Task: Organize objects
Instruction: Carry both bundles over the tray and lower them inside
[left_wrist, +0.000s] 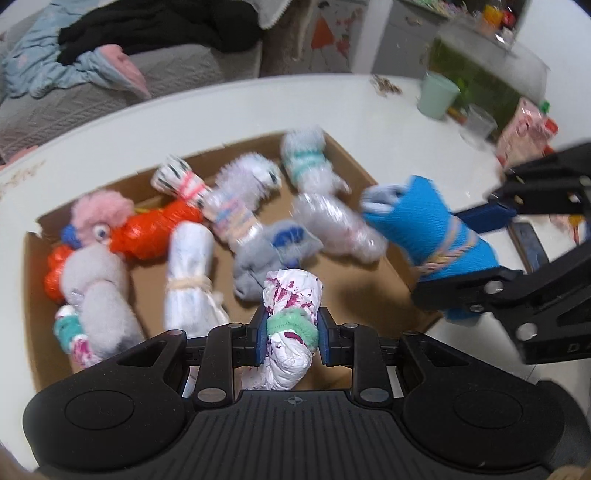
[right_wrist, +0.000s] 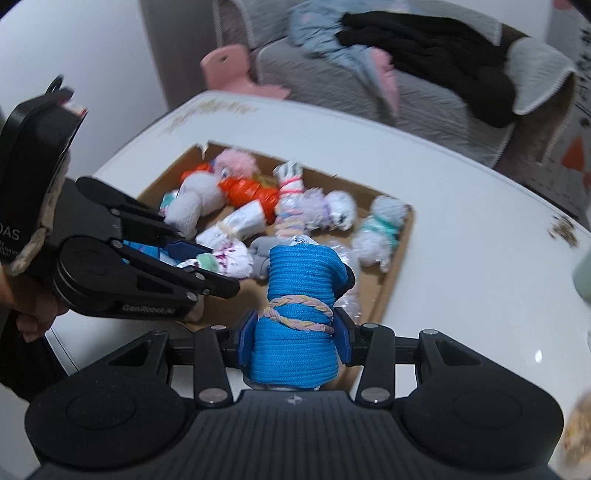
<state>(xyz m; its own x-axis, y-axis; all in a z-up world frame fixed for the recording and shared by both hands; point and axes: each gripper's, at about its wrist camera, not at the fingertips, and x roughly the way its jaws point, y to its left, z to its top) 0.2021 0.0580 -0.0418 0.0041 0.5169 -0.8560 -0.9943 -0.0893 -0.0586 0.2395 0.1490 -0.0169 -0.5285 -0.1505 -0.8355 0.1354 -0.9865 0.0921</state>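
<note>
A shallow cardboard box (left_wrist: 33, 288) on the white table holds several rolled, tied bundles; it also shows in the right wrist view (right_wrist: 391, 280). My left gripper (left_wrist: 291, 338) is shut on a white bundle with magenta spots (left_wrist: 291, 295) tied with a green band, held over the box's near edge. My right gripper (right_wrist: 293, 334) is shut on a blue rolled bundle (right_wrist: 299, 284) tied with a pastel braided band, held over the box's right side. The blue bundle (left_wrist: 432, 236) and right gripper also show in the left wrist view, and the left gripper (right_wrist: 210, 273) in the right wrist view.
In the box lie an orange bundle (left_wrist: 155, 232), a pink fluffy one (left_wrist: 99, 214), a white one (left_wrist: 188, 273) and a grey one (left_wrist: 258, 266). A mint cup (left_wrist: 437, 94), a clear cup (left_wrist: 478, 125) and a phone (left_wrist: 528, 243) are on the table's right. A sofa with clothes (left_wrist: 110, 48) stands behind.
</note>
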